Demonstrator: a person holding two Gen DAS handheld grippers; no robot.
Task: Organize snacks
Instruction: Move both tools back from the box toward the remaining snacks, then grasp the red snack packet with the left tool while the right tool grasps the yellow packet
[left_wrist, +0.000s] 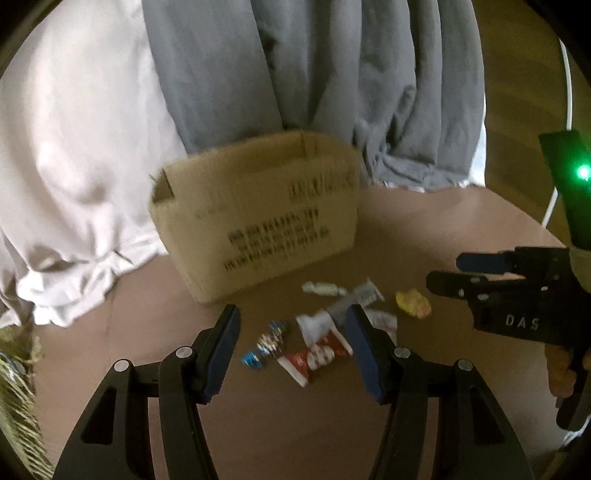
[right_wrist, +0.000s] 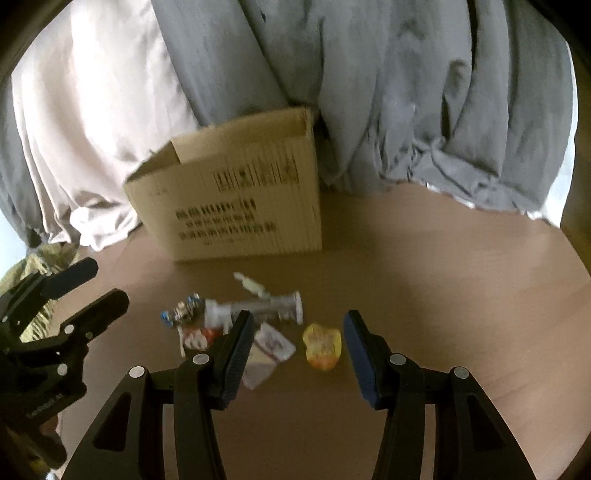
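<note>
Reaching toward loose snacks (left_wrist: 314, 347) in front of the cardboard box (left_wrist: 258, 221).
Left gripper (left_wrist: 293, 350) and right gripper (right_wrist: 297, 350) hang empty, fingers spread, probably to pick wrappers mid-table; the box stands near the far edge.

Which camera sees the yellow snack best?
The right wrist view: the yellow snack lies in plain sight between that camera's open tongs, near the middle. The left wrist view shows it too, but smaller and off to the right.
</note>
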